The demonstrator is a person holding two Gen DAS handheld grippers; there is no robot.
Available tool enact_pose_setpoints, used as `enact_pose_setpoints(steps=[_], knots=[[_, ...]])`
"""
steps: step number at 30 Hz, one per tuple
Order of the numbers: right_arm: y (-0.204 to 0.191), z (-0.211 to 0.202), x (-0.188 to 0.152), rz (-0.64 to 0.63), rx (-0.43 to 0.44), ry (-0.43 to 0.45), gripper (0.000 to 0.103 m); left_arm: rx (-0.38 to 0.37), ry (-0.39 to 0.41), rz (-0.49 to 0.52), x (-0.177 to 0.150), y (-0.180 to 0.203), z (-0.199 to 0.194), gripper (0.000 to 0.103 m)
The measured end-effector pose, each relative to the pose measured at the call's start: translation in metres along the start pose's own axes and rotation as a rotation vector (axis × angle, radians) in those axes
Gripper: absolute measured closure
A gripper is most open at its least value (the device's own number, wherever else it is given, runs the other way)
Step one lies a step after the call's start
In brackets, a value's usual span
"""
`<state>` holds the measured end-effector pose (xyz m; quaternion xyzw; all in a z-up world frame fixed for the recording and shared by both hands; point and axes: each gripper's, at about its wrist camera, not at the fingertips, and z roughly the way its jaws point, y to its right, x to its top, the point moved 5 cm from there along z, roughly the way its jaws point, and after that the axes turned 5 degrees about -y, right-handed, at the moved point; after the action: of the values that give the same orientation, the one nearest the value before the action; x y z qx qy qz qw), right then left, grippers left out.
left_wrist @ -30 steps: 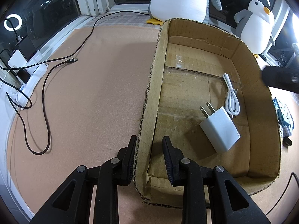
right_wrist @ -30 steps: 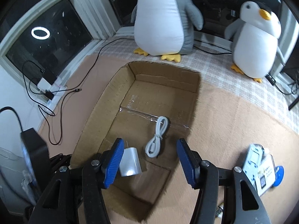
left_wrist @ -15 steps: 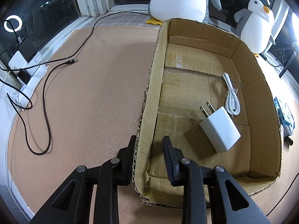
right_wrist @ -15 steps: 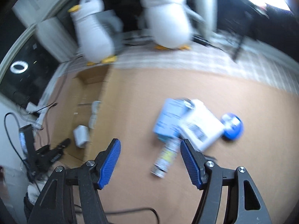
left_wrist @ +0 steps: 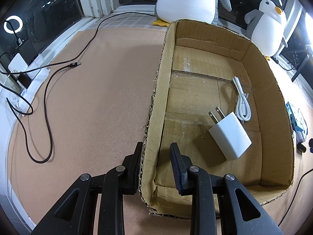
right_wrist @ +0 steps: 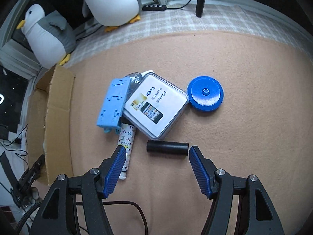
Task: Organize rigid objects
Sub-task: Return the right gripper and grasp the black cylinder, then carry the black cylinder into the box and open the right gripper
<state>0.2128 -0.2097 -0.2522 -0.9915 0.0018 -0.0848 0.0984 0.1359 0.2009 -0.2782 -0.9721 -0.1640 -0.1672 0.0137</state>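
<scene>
My left gripper (left_wrist: 156, 145) is shut on the left wall of the cardboard box (left_wrist: 273, 98). A white charger (left_wrist: 229, 137) and a coiled white cable (left_wrist: 241, 101) lie inside the box. My right gripper (right_wrist: 157, 148) hangs open over the mat to the right of the box (right_wrist: 58, 117). A black cylinder (right_wrist: 167, 146) lies crosswise between its fingertips, and the pads do not press on it. Beyond it lie a clear case holding a printed card (right_wrist: 154, 105), a light blue plastic part (right_wrist: 113, 101), a white patterned tube (right_wrist: 126, 146) and a blue round disc (right_wrist: 205, 96).
Two plush penguins (right_wrist: 49, 33) (right_wrist: 111, 2) stand at the far edge of the mat. A dark cable (left_wrist: 49, 117) loops over the mat left of the box, running to a power strip (left_wrist: 19, 66) by the window. Another cable (right_wrist: 125, 203) lies under the right gripper.
The right gripper swung from above the box to the pile of objects on its right, rolled and came lower, its jaws a little wider. The left gripper and box stayed put.
</scene>
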Motion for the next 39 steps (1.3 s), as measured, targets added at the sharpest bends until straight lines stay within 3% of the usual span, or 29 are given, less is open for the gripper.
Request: enact_pose_setpoints(steps=[30, 33, 35, 39], knots=[[-0.007, 0.039, 0.019, 0.002, -0.137, -0.053, 0.04, -0.017, 0.003, -0.011, -0.001, 0.001, 0.001, 0.074], [-0.006, 0.041, 0.019, 0.006, -0.138, -0.048, 0.044, -0.018, 0.004, -0.011, -0.001, 0.001, 0.001, 0.074], [-0.005, 0.041, 0.019, 0.008, -0.139, -0.046, 0.052, -0.018, 0.003, -0.011, -0.001, 0.0, 0.001, 0.074], [-0.004, 0.041, 0.021, 0.01, -0.125, -0.047, 0.055, -0.017, 0.004, -0.01, -0.001, 0.0, 0.001, 0.074]])
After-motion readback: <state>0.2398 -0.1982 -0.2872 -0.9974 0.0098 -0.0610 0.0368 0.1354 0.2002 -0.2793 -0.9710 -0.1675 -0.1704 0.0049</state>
